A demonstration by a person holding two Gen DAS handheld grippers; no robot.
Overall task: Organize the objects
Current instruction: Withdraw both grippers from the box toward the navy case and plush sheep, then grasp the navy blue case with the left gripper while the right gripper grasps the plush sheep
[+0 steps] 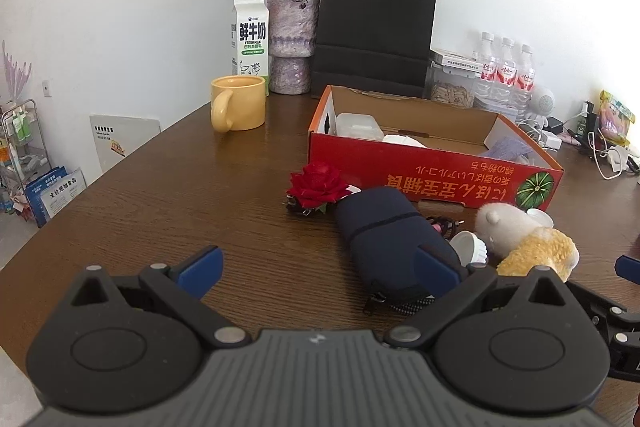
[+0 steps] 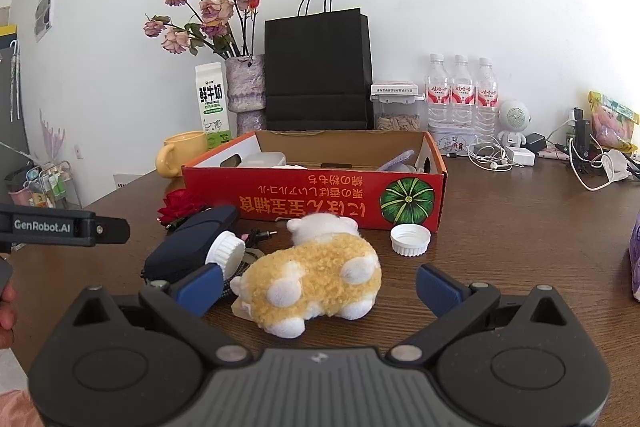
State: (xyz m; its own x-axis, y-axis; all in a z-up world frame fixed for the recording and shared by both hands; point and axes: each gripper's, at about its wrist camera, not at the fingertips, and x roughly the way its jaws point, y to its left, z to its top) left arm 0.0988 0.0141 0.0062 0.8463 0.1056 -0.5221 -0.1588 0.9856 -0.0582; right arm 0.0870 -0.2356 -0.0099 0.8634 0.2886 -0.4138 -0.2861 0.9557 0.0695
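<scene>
A red cardboard box (image 1: 432,183) (image 2: 312,201) lies open on the brown table, holding a clear plastic container (image 1: 357,125) and some paper. In front of it lie a red rose (image 1: 318,187) (image 2: 178,207), a dark blue pouch (image 1: 384,231) (image 2: 188,243), a white cap (image 1: 472,247) (image 2: 226,253), a second white cap (image 2: 411,239) and a yellow-and-white plush toy (image 1: 528,241) (image 2: 316,277). My left gripper (image 1: 318,273) stands open, its right finger over the pouch's near end. My right gripper (image 2: 318,289) stands open around the plush toy, not touching it.
At the back stand a yellow mug (image 1: 238,103), a milk carton (image 1: 250,39), a vase of dried roses (image 1: 290,43), a black paper bag (image 1: 374,31), a seed jar (image 1: 452,83) and three water bottles (image 1: 506,71). Cables and chargers (image 2: 520,155) clutter the back right.
</scene>
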